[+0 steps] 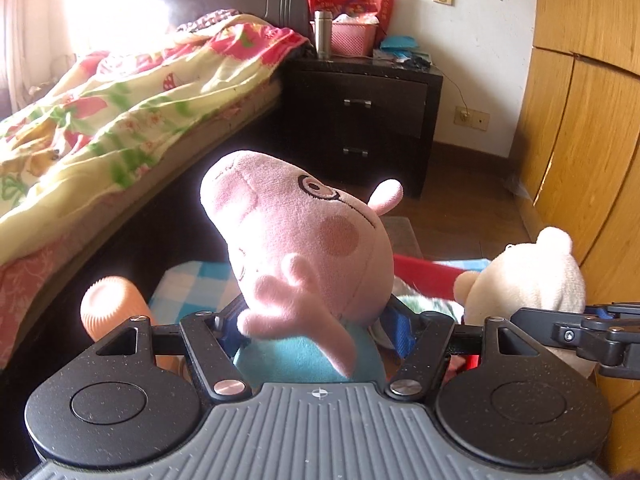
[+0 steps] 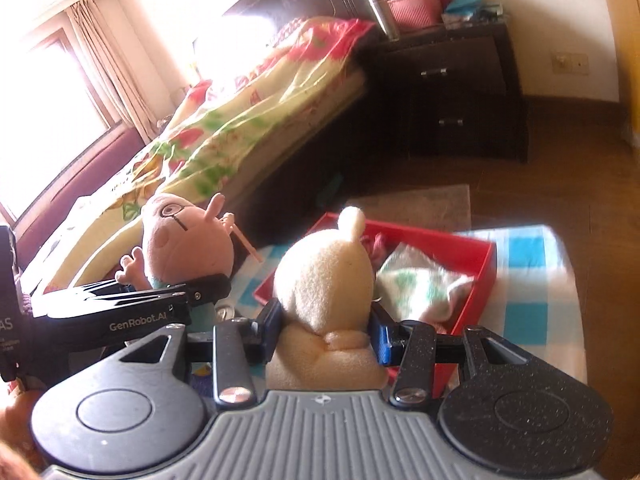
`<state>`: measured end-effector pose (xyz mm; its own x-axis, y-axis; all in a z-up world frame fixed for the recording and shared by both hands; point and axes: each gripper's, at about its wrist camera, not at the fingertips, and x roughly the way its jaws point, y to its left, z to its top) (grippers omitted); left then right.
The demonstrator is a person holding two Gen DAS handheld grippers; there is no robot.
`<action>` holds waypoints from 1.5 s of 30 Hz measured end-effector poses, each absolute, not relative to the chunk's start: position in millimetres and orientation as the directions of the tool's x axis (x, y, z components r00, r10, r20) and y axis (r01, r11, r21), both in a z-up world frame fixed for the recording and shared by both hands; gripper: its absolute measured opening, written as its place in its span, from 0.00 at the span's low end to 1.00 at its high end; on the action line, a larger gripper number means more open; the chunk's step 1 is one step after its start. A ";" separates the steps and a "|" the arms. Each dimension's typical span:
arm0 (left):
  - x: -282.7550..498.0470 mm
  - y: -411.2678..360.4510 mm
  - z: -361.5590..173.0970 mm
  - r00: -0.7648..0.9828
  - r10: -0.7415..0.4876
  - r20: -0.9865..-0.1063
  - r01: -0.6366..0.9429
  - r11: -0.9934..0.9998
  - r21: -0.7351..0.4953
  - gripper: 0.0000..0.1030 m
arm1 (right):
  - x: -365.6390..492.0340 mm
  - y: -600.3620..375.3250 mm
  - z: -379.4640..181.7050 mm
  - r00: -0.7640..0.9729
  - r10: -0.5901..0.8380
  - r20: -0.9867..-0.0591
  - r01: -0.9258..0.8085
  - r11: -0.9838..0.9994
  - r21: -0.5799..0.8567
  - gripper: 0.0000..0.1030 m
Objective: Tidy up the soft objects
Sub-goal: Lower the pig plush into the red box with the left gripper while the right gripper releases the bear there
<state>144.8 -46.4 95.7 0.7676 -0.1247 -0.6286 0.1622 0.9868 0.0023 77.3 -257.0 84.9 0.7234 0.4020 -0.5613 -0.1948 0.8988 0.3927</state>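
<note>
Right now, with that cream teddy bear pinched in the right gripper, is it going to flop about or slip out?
Probably floppy: the cream teddy bear bulges and creases where the right gripper squeezes its body. Slipping looks unlikely, since its fuzzy pile is pressed between the blue pads. It seems light for its size, as the head stands up unsupported.

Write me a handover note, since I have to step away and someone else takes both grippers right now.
Left gripper: shut on the pink pig toy, held up in the air by its blue body.
Right gripper: shut on the cream bear toy, held just in front of the red box.
The red box sits on a blue checked cloth beside the bed; a folded green-patterned cloth already lies inside.
Done: both toys picked up.
Left: probably lower each toy into the red box and let go. An orange item by the left gripper may also need sorting; I cannot tell what it is.
</note>
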 end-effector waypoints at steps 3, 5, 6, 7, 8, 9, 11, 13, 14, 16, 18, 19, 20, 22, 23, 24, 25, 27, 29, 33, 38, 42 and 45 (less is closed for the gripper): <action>159.3 -52.9 93.6 0.767 -0.113 -0.631 0.158 0.987 0.015 0.66 | 88.9 -255.2 90.7 0.731 0.399 -0.554 -0.198 0.900 0.387 0.22; 167.9 -56.6 92.0 0.769 -0.101 -0.632 0.155 0.987 0.031 0.66 | 96.8 -254.4 93.6 0.735 0.397 -0.550 -0.199 0.901 0.385 0.22; 171.9 -57.8 91.4 0.770 -0.095 -0.631 0.150 0.988 0.034 0.66 | 100.4 -254.4 95.4 0.738 0.395 -0.547 -0.198 0.902 0.384 0.22; 176.1 -59.0 90.9 0.769 -0.091 -0.632 0.146 0.989 0.035 0.66 | 103.7 -254.4 96.7 0.741 0.393 -0.545 -0.197 0.903 0.383 0.22; 179.0 -59.2 89.8 0.769 -0.091 -0.633 0.147 0.989 0.036 0.66 | 106.8 -254.9 97.9 0.744 0.391 -0.542 -0.193 0.903 0.385 0.22; 181.7 -61.0 89.3 0.768 -0.091 -0.634 0.148 0.988 0.038 0.66 | 110.0 -255.3 98.3 0.745 0.389 -0.541 -0.192 0.903 0.385 0.22; 188.1 -63.3 87.7 0.768 -0.090 -0.635 0.148 0.988 0.039 0.66 | 116.7 -256.1 97.7 0.748 0.382 -0.543 -0.185 0.906 0.382 0.22; 193.9 -66.1 86.5 0.771 -0.089 -0.631 0.149 0.988 0.042 0.66 | 123.8 -256.5 96.8 0.750 0.370 -0.548 -0.176 0.911 0.373 0.22; 196.7 -66.9 86.2 0.772 -0.087 -0.629 0.147 0.988 0.044 0.66 | 126.9 -256.4 96.2 0.751 0.364 -0.550 -0.173 0.914 0.368 0.22; 202.4 -68.8 84.6 0.774 -0.081 -0.628 0.145 0.988 0.052 0.66 | 133.9 -256.0 94.8 0.753 0.353 -0.555 -0.171 0.919 0.354 0.22; 208.4 -70.4 82.2 0.775 -0.075 -0.628 0.142 0.988 0.058 0.66 | 139.8 -255.6 93.8 0.757 0.346 -0.554 -0.170 0.923 0.345 0.22; 211.6 -70.8 80.6 0.774 -0.072 -0.629 0.141 0.988 0.060 0.66 | 142.7 -255.7 92.9 0.758 0.347 -0.552 -0.171 0.922 0.346 0.22; 213.9 -71.7 78.6 0.774 -0.071 -0.630 0.139 0.988 0.060 0.66 | 145.8 -255.4 91.7 0.757 0.351 -0.550 -0.173 0.921 0.349 0.22; 220.8 -72.8 75.3 0.772 -0.068 -0.632 0.136 0.989 0.059 0.66 | 152.0 -253.9 88.9 0.757 0.351 -0.551 -0.176 0.922 0.345 0.22; 224.1 -72.7 73.5 0.771 -0.066 -0.634 0.134 0.989 0.059 0.66 | 154.9 -253.0 87.2 0.757 0.346 -0.553 -0.175 0.924 0.339 0.22; 227.6 -72.8 71.4 0.770 -0.063 -0.635 0.131 0.990 0.061 0.66 | 157.7 -252.1 85.2 0.757 0.342 -0.557 -0.175 0.927 0.332 0.22; 230.7 -73.3 69.4 0.770 -0.058 -0.635 0.127 0.990 0.064 0.66 | 160.3 -251.6 83.4 0.756 0.340 -0.559 -0.175 0.929 0.328 0.22; 236.0 -74.3 63.8 0.768 -0.046 -0.639 0.121 0.990 0.075 0.66 | 165.8 -251.9 78.5 0.753 0.341 -0.563 -0.171 0.927 0.333 0.23; 241.7 -74.4 57.2 0.761 -0.038 -0.648 0.117 0.990 0.079 0.66 | 171.5 -253.2 73.9 0.751 0.336 -0.569 -0.160 0.928 0.336 0.23; 252.3 -71.8 45.0 0.746 -0.026 -0.666 0.109 0.991 0.083 0.66 | 182.2 -252.2 63.7 0.750 0.307 -0.586 -0.141 0.939 0.313 0.23; 262.6 -71.8 35.6 0.738 -0.005 -0.674 0.095 0.991 0.097 0.66 | 194.8 -251.4 45.6 0.727 0.293 -0.621 -0.128 0.946 0.297 0.23; 268.1 -74.6 29.6 0.734 0.000 -0.680 0.096 0.990 0.103 0.66 | 204.4 -254.6 31.5 0.711 0.278 -0.646 -0.111 0.951 0.288 0.23; 270.6 -77.2 27.0 0.736 0.010 -0.677 0.092 0.989 0.115 0.66 | 209.2 -254.5 23.9 0.703 0.258 -0.663 -0.105 0.959 0.263 0.23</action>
<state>270.6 -77.2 27.0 0.7360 0.0099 -0.6769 0.0924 0.9891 0.1150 209.2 -254.5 23.9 0.7029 0.2583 -0.6628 -0.1047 0.9592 0.2627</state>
